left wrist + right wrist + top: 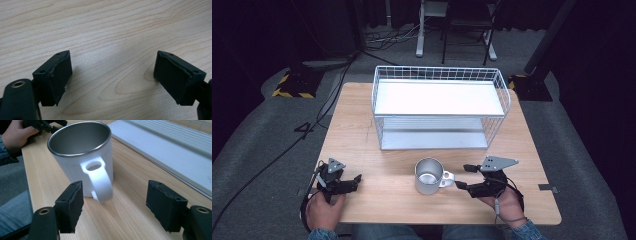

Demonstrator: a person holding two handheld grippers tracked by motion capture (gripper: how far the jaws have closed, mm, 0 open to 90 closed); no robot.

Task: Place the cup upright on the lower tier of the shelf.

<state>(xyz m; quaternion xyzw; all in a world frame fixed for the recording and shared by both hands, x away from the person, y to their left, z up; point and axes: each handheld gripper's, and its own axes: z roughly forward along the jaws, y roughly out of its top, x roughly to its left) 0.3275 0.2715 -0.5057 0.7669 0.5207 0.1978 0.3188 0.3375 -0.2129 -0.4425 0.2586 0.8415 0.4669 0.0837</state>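
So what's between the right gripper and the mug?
Nothing but bare table. In the right gripper view the right gripper has its jaws open, and the mug handle points toward them, untouched.

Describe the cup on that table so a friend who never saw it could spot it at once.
Start at the white wire basket on the wooden table. Just in front of it, nearer the person, a mug stands upright. It is white outside and steel inside, with its handle pointing at the right tool.

left gripper (353, 180) – jaws wide, low | right gripper (464, 176) – jaws apart, empty
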